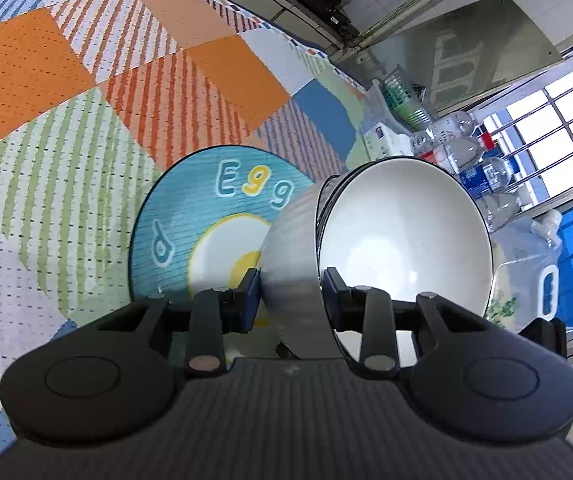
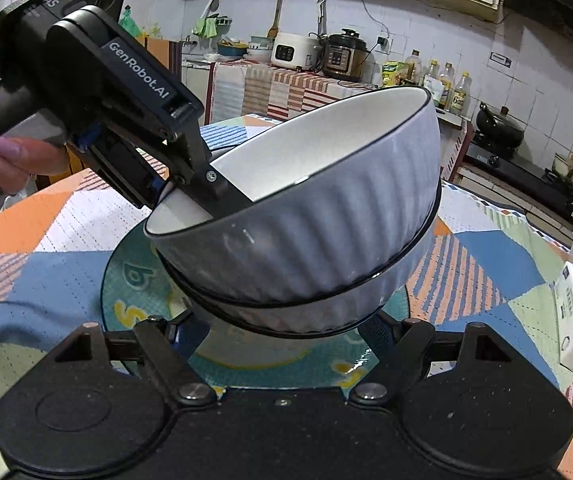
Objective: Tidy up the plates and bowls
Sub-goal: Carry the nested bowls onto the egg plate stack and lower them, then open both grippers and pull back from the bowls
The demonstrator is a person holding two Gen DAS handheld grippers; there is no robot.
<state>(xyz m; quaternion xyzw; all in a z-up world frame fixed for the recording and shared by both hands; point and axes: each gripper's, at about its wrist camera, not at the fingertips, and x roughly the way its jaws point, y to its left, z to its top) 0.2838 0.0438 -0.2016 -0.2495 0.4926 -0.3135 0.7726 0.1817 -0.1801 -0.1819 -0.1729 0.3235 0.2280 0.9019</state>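
A ribbed grey bowl is being nested into a 2nd bowl of the same make, and both are carried tilted above the blue egg-print plate lying on the patterned tablecloth. The upper bowl is pinched at its rim by the left gripper, 1 finger inside the white interior and 1 against the ribbed outer wall. The right gripper is spread wide about the lower bowl's base, its fingers at either side; whether its pads actually press the wall cannot be told. The step in hand is judged to be the stacking of the 2 bowls over the plate. Next, the pair would need to be levelled and lowered onto the plate's middle, and the rim released only once the stack rests flat, since a tilted release could let the upper bowl slide.
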